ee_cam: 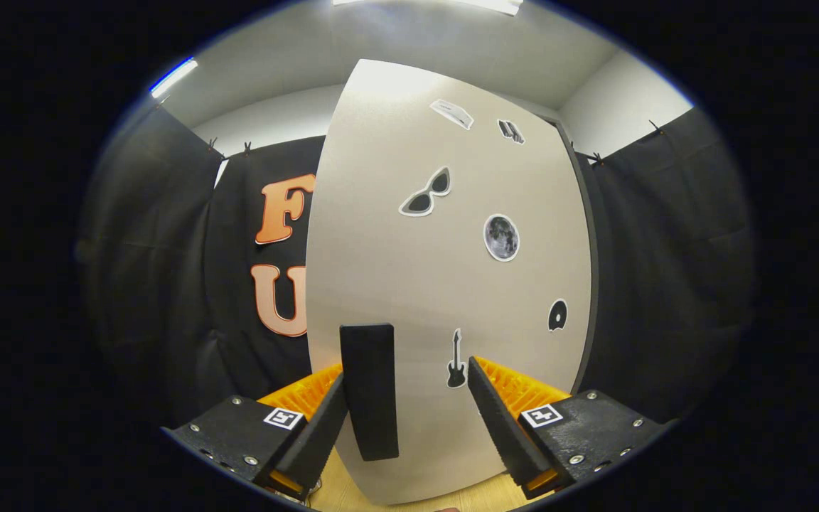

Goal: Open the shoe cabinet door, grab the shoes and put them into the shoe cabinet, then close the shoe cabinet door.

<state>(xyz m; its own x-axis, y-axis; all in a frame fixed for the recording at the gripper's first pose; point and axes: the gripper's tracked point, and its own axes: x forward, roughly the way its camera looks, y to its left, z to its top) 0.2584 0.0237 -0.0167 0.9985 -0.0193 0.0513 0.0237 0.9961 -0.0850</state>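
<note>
A pale grey shoe cabinet door (445, 284) stands upright straight ahead of me, close up, dotted with small stickers. A dark vertical bar handle (369, 390) is fixed near its lower left edge. My gripper (409, 398) is open, its two fingers spread wide. The handle lies between them, right against the inner side of the left finger (320, 427), while the right finger (502, 419) is well apart from it. The door's right edge (589, 284) shows as a dark strip. No shoes show here.
Black cloth walls stand to the left and right of the cabinet. A light wooden floor (409, 494) lies under the door's lower edge. White wall and ceiling lights sit above the cloth.
</note>
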